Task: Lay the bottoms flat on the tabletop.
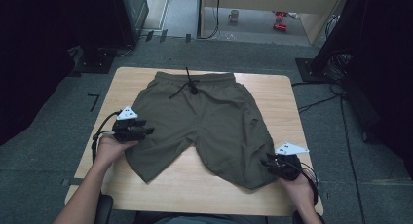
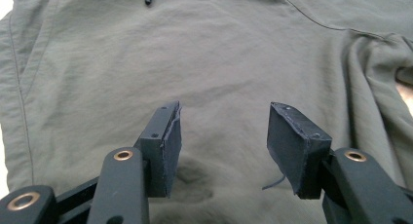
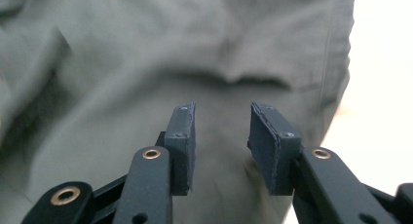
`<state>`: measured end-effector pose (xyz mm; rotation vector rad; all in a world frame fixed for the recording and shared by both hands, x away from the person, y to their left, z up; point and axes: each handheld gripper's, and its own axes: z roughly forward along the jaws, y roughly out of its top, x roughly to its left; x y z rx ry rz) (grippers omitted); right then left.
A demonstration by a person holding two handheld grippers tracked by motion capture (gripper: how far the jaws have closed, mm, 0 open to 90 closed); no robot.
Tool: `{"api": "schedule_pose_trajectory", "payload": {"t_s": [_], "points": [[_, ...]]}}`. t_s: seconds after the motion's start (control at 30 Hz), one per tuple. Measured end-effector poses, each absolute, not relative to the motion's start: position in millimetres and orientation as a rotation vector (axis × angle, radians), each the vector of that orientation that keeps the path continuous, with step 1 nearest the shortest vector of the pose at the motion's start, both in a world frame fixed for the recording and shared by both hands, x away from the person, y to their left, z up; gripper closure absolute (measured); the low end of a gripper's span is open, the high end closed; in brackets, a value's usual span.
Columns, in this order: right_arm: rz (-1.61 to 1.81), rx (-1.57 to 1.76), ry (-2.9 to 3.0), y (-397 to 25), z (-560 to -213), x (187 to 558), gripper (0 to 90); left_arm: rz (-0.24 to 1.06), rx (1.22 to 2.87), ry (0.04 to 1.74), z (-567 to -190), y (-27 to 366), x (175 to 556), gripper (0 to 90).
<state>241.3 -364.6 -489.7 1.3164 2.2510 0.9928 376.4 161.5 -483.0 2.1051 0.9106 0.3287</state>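
While shorts [image 1: 204, 121] cover the table [image 1: 272, 87], a mug [image 1: 234, 15] sits beyond.

A lab-like recording room: wooden table [image 1: 146, 195] on grey carpet [image 1: 58, 112], cables [image 1: 319, 103], dark equipment stands [image 1: 104, 58]

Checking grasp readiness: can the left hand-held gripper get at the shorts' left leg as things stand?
Probably yes: the left hand-held gripper is open, jaws already over the olive shorts, and nothing lies between them.
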Motion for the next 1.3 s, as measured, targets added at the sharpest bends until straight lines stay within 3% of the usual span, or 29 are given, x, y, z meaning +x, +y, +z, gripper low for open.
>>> {"api": "schedule_pose_trajectory", "payload": {"t_s": [0.53, 1.03, 1.17, 1.3], "points": [[1.141, 1.230, 2.154, -344.7, -478.8, 284.4, 62.1, 0.328, 2.092, 0.892, -478.7, 173.4, 359.0, 46.7], [1.148, 1.219, 2.206, -314.8, -487.4, 324.7, 59.3, 0.265, 2.189, 0.810, -489.8, 172.9, 314.0, 41.8], [1.162, 1.207, 2.205, -311.1, -492.4, 331.0, 59.3, 0.264, 2.268, 0.808, -504.2, 171.0, 311.3, 50.1], [1.149, 1.196, 2.224, -309.4, -499.7, 336.1, 57.5, 0.324, 2.250, 0.805, -506.8, 171.3, 303.5, 72.4]]}}
